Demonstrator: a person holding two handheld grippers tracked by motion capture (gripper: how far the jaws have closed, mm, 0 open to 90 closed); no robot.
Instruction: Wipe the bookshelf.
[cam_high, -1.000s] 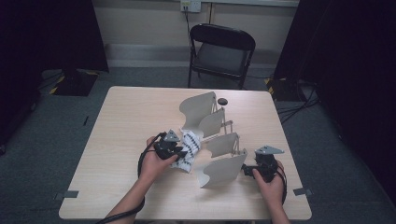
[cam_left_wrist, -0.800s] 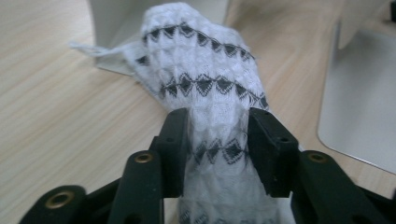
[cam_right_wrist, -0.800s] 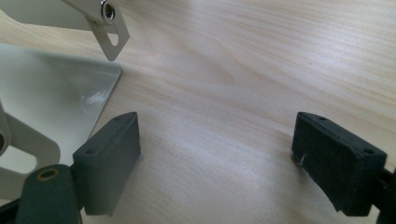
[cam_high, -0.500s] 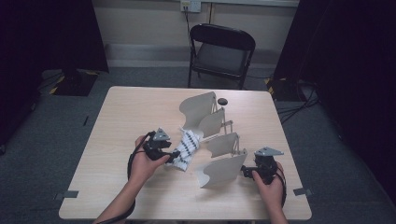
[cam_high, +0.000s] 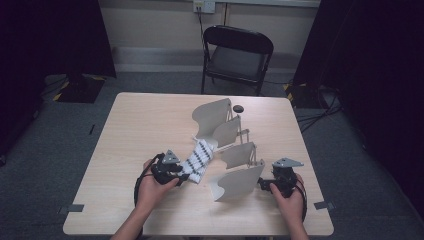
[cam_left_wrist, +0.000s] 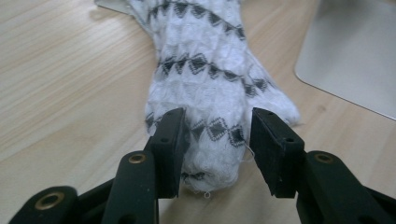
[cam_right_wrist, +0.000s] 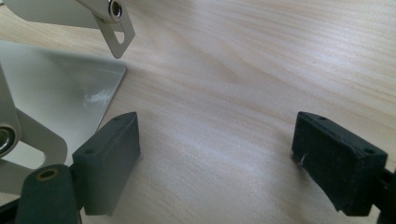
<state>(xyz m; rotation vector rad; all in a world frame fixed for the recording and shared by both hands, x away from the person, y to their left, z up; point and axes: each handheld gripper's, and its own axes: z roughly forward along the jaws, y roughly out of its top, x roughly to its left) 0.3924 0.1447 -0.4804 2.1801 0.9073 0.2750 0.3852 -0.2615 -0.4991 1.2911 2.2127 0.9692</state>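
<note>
A white sock with black zigzag bands (cam_high: 198, 157) (cam_left_wrist: 205, 79) lies stretched on the wooden table (cam_high: 150, 125), running from a white metal rack of curved plates (cam_high: 235, 145) toward the near left. My left gripper (cam_high: 181, 175) (cam_left_wrist: 217, 137) straddles the sock's near end. Its jaws have just been closing; the left pad (cam_left_wrist: 169, 144) touches the fabric and the other stands a sliver off it. My right gripper (cam_high: 263, 184) (cam_right_wrist: 215, 140) rests open on the table by the rack's front plate (cam_high: 237, 182) (cam_right_wrist: 51, 88), holding nothing.
A small black round object (cam_high: 238, 108) sits on the table behind the rack. A black folding chair (cam_high: 237, 55) stands beyond the far edge. Bare wood stretches across the table's left half. Dark curtains flank both sides.
My left hand has shifted left and toward the near edge, and the sock now lies drawn out longer from the rack. The jaws opened, then narrowed around its end. The right hand kept still.
</note>
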